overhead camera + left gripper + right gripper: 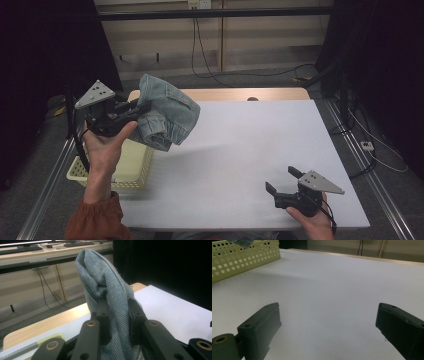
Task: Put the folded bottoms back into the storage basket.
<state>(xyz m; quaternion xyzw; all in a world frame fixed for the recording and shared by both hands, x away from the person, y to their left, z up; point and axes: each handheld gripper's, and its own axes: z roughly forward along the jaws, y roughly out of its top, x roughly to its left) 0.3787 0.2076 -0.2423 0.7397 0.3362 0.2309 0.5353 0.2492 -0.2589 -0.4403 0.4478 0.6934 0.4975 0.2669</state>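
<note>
A bundled light-blue denim garment hangs in the air above the table's left side, over the near corner of a pale yellow perforated basket. My left gripper is shut on the denim, the cloth pinched between both black jaws and bulging up past them. My right gripper rests low near the table's front right, open, with bare white tabletop between its jaws.
The table carries a white cover with a wooden strip along its far edge. The basket sits at the left edge. Cables trail on the floor beyond the table and at the right.
</note>
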